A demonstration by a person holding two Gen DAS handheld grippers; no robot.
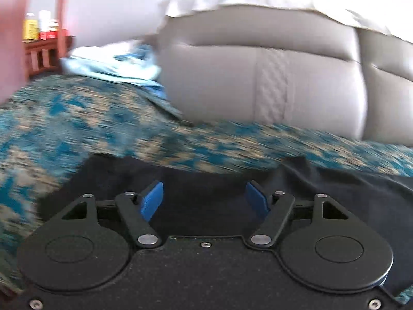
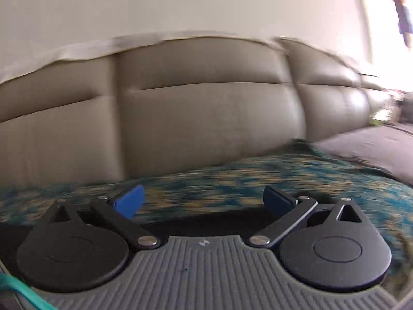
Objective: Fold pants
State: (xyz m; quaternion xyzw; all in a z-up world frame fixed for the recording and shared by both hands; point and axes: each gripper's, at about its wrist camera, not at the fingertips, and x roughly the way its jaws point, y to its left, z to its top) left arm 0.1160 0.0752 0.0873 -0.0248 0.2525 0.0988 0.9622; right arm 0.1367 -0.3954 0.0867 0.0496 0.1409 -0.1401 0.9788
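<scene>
Teal-and-beige patterned bedding point(image 1: 108, 124) is stretching across both wrist views, running up to a padded beige headboard point(image 1: 258, 77) under a plain pale wall point(image 2: 180, 5). At far left of the left wrist view, a wooden side table point(image 1: 44, 51) is carrying a yellow container point(image 1: 30, 28) and a red box point(image 1: 50, 34), blurred, while a crumpled light-blue cloth point(image 1: 113, 64) is lying on the bedding just beside the headboard's edge. White fabric point(image 1: 258, 0) is draping over the headboard's top.

Lower in that view, the dark pants point(image 1: 201, 206) are lying spread on the bedding, directly under and ahead of the left gripper point(image 1: 204, 199). Its blue fingertips point(image 1: 152, 200) are standing well apart with the dark cloth showing between them; whether they are touching the cloth cannot be told, and nothing is pinched between them.

In the right wrist view, the right gripper point(image 2: 204, 200) is likewise hanging released, its blue fingertips point(image 2: 130, 201) spread wide with patterned bedding showing through the gap. A narrow dark band of the pants point(image 2: 206, 221) is showing just below the fingertips, close against the gripper body. A green cord point(image 2: 23, 293) is crossing the lower left corner. Further right, a grey pillow point(image 2: 374, 152) is resting on the bedding near the headboard, and bright light is washing out the far right edge.
</scene>
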